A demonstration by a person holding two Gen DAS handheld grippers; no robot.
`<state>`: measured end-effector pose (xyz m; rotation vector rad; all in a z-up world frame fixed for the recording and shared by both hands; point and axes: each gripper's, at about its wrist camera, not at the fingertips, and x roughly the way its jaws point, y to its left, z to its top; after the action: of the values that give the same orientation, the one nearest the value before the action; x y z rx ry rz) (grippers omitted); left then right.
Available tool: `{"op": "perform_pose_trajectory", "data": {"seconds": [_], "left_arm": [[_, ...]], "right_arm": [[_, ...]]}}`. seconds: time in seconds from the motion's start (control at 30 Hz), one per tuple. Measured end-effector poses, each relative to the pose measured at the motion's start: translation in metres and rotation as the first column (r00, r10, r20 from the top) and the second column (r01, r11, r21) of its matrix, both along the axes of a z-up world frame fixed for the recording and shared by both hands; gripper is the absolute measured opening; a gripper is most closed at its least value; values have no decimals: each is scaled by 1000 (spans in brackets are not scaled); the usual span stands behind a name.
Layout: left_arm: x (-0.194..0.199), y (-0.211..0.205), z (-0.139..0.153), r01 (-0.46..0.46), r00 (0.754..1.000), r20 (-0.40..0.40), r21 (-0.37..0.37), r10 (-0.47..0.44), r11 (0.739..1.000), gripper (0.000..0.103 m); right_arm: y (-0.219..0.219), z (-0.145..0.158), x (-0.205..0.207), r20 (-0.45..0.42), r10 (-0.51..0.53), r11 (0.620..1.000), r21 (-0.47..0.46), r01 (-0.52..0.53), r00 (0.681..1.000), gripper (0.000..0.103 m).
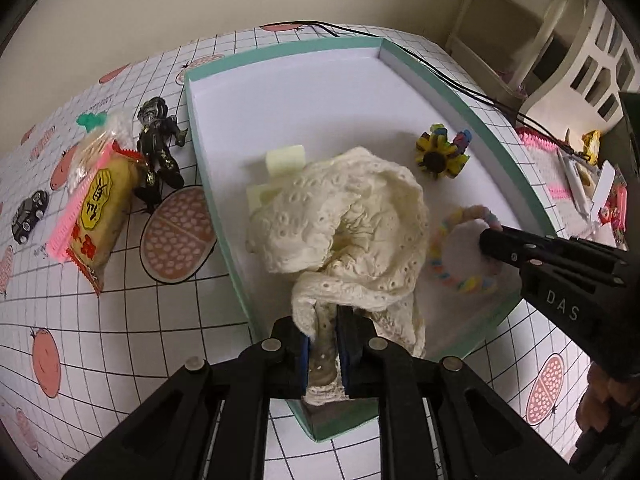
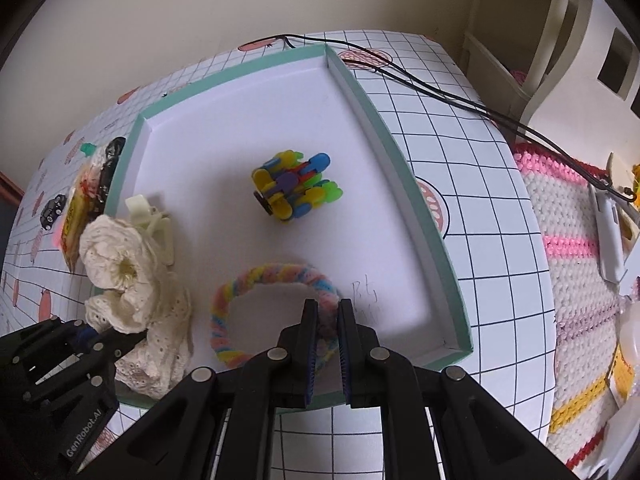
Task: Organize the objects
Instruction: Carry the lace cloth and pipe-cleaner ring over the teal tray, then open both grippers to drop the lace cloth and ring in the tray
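A shallow teal box [image 1: 320,100] with a white floor lies on the gridded tablecloth. My left gripper [image 1: 326,332] is shut on a cream lace cloth [image 1: 344,216] that is heaped over the box's near edge. A pale yellow hair clip [image 1: 286,160] peeks out behind the cloth. My right gripper [image 2: 328,312] is shut on a pastel fuzzy ring [image 2: 256,276], which rests on the box floor [image 2: 360,220]. A colourful plastic clip toy [image 2: 294,186] lies mid-box. The left gripper [image 2: 132,338] shows at the lower left, holding the lace [image 2: 132,276].
Left of the box lie a snack packet [image 1: 100,216], a pink comb [image 1: 76,208], a black figurine [image 1: 160,148] and a toy car [image 1: 28,216]. A black cable [image 2: 440,92] crosses the table's far right. A crochet mat [image 2: 572,240] with small items lies to the right.
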<state>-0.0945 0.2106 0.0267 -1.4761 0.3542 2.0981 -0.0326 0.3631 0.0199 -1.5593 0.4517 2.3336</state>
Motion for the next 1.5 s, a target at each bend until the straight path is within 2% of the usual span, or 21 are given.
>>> {"op": "perform_pose_trajectory", "data": {"seconds": [0.13,0.3,0.4,0.47,0.5,0.77,1.0,1.07,1.13,1.17,1.23,1.33,1.43,1.5], "left_arm": [[-1,-3,0,-9,1000,17,18,8,1000,13],[-2,-4,3,-13,999,36,45,11,999,20],[-2,-5,8,-10,999,45,66,7,998,29],[-2,-6,15,-8,999,39,79,5,997,45],[-2,-6,18,-10,1000,31,83,7,997,47],[-12,-26,41,-66,997,-19,175,71,982,47],[-23,-50,46,-170,982,-49,209,184,963,47],[-26,-54,44,-198,976,-50,205,212,959,52],[-30,-59,41,-226,969,-51,194,240,954,61],[-30,-63,40,-238,966,-54,187,252,953,68],[-32,-69,36,-260,961,-49,171,272,950,72],[-37,-79,30,-306,947,-46,168,317,937,86],[-39,-89,29,-345,932,-52,178,359,922,89],[-41,-95,28,-367,922,-58,188,384,911,99]], "right_arm": [[1,1,0,-3,0,1000,1,0,1000,12],[0,3,-1,-20,-2,1000,4,2,1000,13],[2,6,0,-35,-11,1000,7,11,999,16],[4,7,1,-50,-14,1000,-6,14,999,23],[4,8,1,-53,-14,1000,-4,14,998,30],[7,20,3,-118,-30,1000,-3,30,993,32],[0,23,0,-142,4,1000,6,-3,990,32],[-2,22,-2,-146,14,1000,7,-13,989,33],[-6,23,-3,-155,26,1000,5,-26,988,49],[-7,23,-3,-159,31,1000,5,-30,987,52],[-10,24,-4,-170,43,999,10,-42,985,61],[-13,25,-6,-184,54,999,14,-52,981,68],[-15,25,-6,-190,58,998,20,-55,980,77],[-16,25,-6,-193,58,998,20,-55,979,83]]}}
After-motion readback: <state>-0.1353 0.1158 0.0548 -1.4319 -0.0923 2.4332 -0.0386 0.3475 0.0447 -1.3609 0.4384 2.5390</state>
